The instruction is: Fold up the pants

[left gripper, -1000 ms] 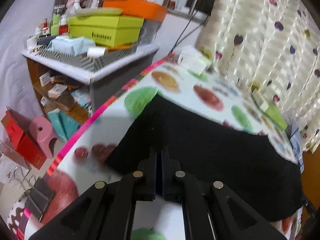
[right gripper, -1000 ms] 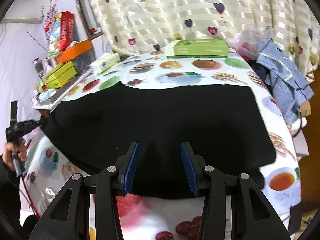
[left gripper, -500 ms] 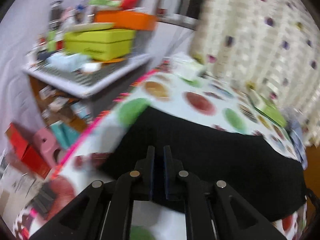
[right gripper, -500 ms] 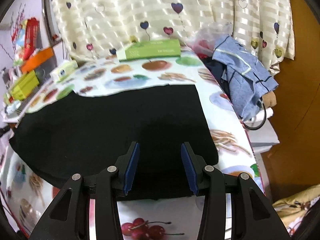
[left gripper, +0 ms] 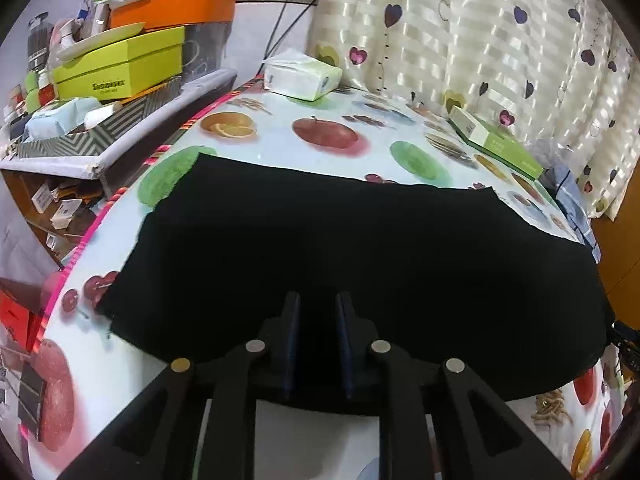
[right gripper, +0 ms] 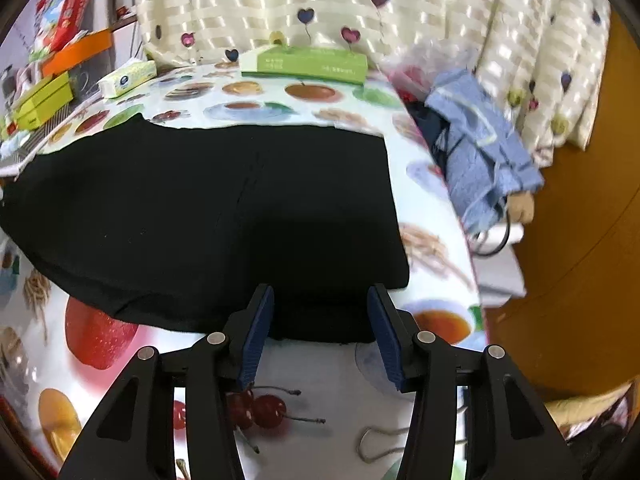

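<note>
The black pants [left gripper: 352,248] lie flat, folded into a wide rectangle, on the fruit-print tablecloth [left gripper: 328,148]. They also show in the right wrist view [right gripper: 200,208]. My left gripper [left gripper: 317,312] is open a little and empty, above the pants' near edge toward their left end. My right gripper [right gripper: 320,304] is open wide and empty, over the near edge at the pants' right end.
A tissue pack [left gripper: 300,76] and a green box [left gripper: 492,140] sit at the table's far side. A blue garment [right gripper: 480,148] lies off the right edge. A cluttered shelf [left gripper: 112,80] stands left. A binder clip [right gripper: 380,444] lies near me.
My left gripper has opened slightly and moved right over the pants. My right gripper has shifted right toward the pants' right end, still open.
</note>
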Demonstrator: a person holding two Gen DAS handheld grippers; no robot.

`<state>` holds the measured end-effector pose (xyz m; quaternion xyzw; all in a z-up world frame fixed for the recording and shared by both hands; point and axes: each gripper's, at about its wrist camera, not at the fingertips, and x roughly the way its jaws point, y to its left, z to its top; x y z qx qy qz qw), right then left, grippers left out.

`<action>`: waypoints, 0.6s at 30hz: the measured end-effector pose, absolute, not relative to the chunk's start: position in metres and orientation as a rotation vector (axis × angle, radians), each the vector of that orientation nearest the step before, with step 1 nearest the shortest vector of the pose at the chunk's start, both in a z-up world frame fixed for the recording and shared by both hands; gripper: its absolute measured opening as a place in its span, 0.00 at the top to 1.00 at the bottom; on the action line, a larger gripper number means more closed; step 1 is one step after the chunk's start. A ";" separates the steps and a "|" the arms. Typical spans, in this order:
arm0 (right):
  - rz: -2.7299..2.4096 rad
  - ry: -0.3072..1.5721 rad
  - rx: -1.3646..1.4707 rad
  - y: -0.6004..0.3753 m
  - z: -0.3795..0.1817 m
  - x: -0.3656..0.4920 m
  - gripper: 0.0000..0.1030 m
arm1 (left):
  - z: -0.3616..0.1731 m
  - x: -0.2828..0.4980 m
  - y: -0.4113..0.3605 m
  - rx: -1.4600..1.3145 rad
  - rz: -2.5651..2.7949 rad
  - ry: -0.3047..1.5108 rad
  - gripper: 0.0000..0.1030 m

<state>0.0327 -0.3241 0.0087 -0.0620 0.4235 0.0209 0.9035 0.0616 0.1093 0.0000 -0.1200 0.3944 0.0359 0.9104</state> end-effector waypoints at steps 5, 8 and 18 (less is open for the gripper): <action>0.039 0.854 -0.146 -0.317 0.014 0.026 0.51 | 0.000 0.054 0.115 -0.255 0.070 0.808 0.80; 0.080 0.813 -0.118 -0.309 0.022 0.023 0.51 | 0.003 0.046 0.119 -0.260 0.079 0.800 0.80; 0.240 0.779 -0.116 -0.252 0.025 0.059 0.51 | 0.012 0.087 0.149 -0.238 0.127 0.780 0.76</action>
